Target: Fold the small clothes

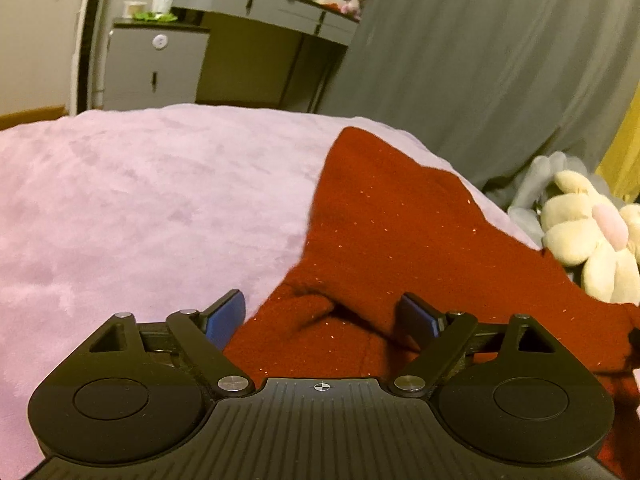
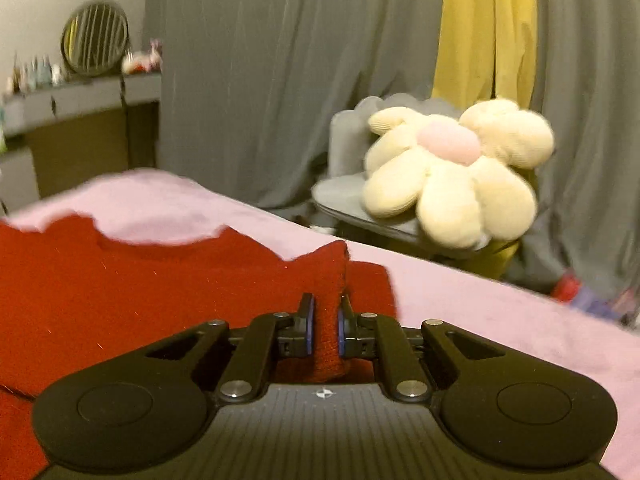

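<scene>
A dark red knit garment (image 1: pixel 384 232) with small glitter flecks lies on a pink fleece blanket (image 1: pixel 140 200). My left gripper (image 1: pixel 320 312) is open, its blue pads wide apart on either side of a bunched fold of the garment's near edge. In the right wrist view the same red garment (image 2: pixel 100 288) spreads to the left on the pink blanket (image 2: pixel 500 320). My right gripper (image 2: pixel 324 320) is shut on a raised fold of the garment's right edge, pinched between the blue pads.
A cream flower-shaped plush (image 2: pixel 452 172) sits on a grey chair (image 2: pixel 360 208) beyond the bed's right edge, also in the left wrist view (image 1: pixel 592 232). Grey curtains (image 2: pixel 280 80) and a yellow one (image 2: pixel 488 28) hang behind. A grey dresser (image 1: pixel 156 68) and vanity desk (image 1: pixel 272 8) stand at the back left.
</scene>
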A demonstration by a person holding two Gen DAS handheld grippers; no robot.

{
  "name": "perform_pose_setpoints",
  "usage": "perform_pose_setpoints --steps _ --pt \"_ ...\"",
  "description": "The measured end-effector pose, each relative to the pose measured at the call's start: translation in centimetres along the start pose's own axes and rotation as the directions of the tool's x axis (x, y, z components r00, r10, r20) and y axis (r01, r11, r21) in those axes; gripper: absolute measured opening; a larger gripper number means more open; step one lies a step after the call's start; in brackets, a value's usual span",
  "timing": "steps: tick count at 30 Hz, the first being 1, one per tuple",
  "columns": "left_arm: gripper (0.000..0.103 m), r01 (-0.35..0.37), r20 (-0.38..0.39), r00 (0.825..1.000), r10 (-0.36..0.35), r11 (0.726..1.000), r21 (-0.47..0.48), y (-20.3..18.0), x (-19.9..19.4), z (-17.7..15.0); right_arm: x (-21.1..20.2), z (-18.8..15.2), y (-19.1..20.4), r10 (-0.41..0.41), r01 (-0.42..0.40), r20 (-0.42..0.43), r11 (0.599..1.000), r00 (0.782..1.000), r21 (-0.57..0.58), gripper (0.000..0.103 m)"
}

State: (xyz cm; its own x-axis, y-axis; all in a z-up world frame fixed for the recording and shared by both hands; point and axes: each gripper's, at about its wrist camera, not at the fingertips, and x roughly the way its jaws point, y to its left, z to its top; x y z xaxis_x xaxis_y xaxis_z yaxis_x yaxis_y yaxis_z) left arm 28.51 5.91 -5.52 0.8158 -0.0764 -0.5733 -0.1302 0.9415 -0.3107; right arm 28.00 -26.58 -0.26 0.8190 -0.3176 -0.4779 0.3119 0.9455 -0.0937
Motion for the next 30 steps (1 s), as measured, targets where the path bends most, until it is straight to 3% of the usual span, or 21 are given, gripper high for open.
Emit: perform_pose_setpoints --steps 6,10,12,14,16,19,23,26,28,30 --pt "0.091 0.002 0.006 1.0 -0.003 1.0 0.011 0.0 0.1 -0.2 0.8 -1.9 1.4 -0.134 0.133 0.009 0.972 0.991 -0.193 0.006" --pt "0.091 0.004 0.006 1.0 -0.004 1.0 0.001 0.1 0.0 -0.1 1.1 -2.4 1.9 -0.153 0.15 0.006 0.961 0.988 -0.231 0.006" --pt "0.091 0.005 0.005 1.0 -0.005 1.0 0.001 0.1 0.0 -0.1 0.4 -2.0 0.9 -0.078 0.077 -0.001 0.99 0.997 -0.119 0.006" --pt "0.091 0.005 0.005 1.0 -0.005 1.0 0.001 0.1 0.0 -0.1 0.1 -1.8 -0.6 -0.03 0.03 -0.048 1.0 0.998 0.006 0.025" --pt "0.091 0.003 0.004 1.0 -0.003 1.0 0.003 0.0 0.0 -0.1 0.2 -1.9 -1.6 0.006 0.0 -0.08 0.998 0.997 0.069 0.032" --pt "0.091 0.002 0.002 1.0 -0.002 1.0 0.006 -0.1 0.0 -0.1 0.5 -2.0 -2.1 0.088 -0.075 -0.098 0.989 0.991 0.124 0.031" --pt "0.091 0.026 0.003 1.0 -0.026 0.999 -0.037 0.3 -0.3 0.2 0.3 -1.9 -2.0 0.109 -0.097 -0.087 0.987 0.99 0.131 0.014" --pt "0.091 0.022 0.0 1.0 -0.022 0.999 -0.05 0.5 -0.2 0.2 -0.4 -2.1 -4.5 0.264 -0.247 -0.009 0.911 0.964 0.331 0.013" --pt "0.091 0.015 0.0 1.0 -0.015 0.999 -0.032 0.3 -0.2 0.0 -0.1 -2.5 -5.0 0.169 -0.148 -0.042 0.94 0.985 0.309 0.012" --pt "0.092 0.007 0.002 1.0 -0.007 1.0 -0.009 -0.1 -0.2 -0.1 0.6 -3.2 -4.4 0.079 -0.062 -0.079 0.978 0.994 0.198 0.01"
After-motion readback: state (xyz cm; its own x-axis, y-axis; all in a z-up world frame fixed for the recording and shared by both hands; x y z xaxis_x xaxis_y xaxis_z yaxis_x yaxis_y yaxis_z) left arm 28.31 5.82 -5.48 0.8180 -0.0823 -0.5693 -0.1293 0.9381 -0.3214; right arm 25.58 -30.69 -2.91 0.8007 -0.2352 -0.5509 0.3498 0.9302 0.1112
